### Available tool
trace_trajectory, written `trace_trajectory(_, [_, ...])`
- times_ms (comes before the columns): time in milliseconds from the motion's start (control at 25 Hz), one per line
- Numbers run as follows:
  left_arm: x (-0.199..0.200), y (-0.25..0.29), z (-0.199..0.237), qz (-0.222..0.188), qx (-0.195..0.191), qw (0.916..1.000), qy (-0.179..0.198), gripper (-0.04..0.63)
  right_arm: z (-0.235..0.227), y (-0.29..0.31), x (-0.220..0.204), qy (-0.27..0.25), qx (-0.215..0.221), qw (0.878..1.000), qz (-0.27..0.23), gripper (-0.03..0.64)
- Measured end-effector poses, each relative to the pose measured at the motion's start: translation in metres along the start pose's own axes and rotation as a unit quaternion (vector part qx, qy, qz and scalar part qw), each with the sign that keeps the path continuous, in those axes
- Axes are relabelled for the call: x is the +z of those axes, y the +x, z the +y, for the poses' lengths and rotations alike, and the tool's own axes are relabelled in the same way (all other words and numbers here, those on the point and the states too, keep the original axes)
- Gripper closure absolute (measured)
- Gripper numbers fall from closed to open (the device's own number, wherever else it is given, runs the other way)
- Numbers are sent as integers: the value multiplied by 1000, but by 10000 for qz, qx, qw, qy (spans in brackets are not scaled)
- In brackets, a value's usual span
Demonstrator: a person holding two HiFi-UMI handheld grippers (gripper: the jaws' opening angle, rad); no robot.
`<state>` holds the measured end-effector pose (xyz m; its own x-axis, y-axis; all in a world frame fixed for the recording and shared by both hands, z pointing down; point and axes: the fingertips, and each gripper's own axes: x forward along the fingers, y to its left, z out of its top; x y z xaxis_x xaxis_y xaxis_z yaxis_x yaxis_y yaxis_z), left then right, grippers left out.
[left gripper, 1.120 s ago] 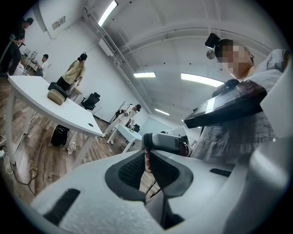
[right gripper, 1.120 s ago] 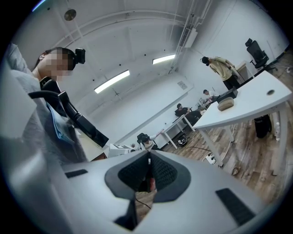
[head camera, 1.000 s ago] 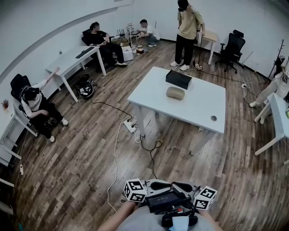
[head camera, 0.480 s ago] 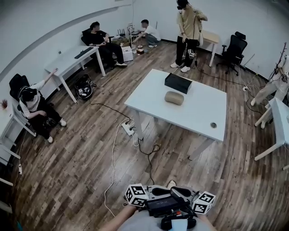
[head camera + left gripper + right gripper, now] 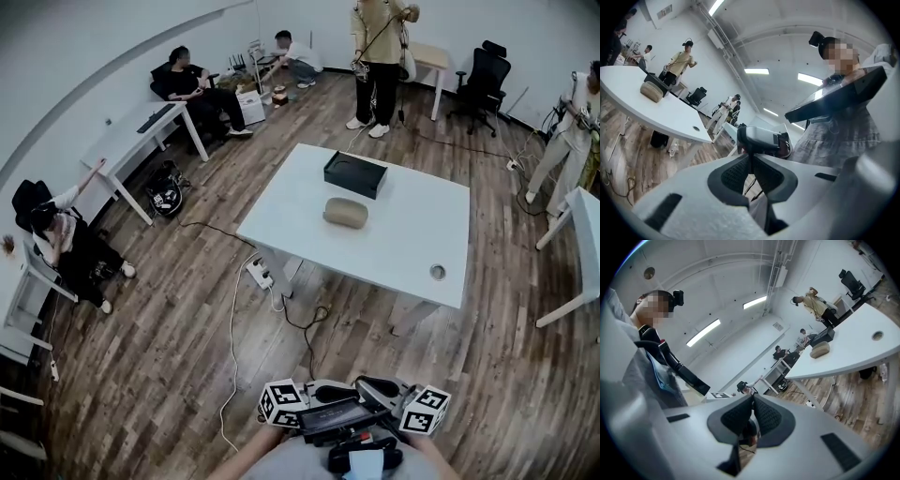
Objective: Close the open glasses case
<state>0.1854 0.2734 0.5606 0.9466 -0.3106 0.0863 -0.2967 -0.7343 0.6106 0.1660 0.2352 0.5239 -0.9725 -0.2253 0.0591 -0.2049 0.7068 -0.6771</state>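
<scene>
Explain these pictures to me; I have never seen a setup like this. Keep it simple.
No robot here: a person carries a hand-held two-jaw gripper in each hand. The head view looks down from that person's head camera; the other two come from cameras riding on the left gripper and right gripper, looking along their jaws. Both grippers are shut and hold nothing. Across the room, a white table carries a tan glasses case and a black box. Other people sit or stand around the room.

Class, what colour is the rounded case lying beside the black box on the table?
The rounded case is tan, clearest in the head view.
</scene>
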Motion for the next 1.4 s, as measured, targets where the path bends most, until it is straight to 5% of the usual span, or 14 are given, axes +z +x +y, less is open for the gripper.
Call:
trace_trajectory(400, [60, 46, 58, -165, 246, 9994, 186, 552, -60, -3, 71, -253, 141, 9996, 49, 584])
trace_trajectory(920, [88, 53, 90, -116, 515, 9980, 334, 552, -88, 5, 103, -205, 275, 9994, -107, 584])
trace_trajectory(1400, [123, 51, 160, 460, -63, 9977, 498, 552, -140, 56, 144, -341, -206, 9990, -220, 584])
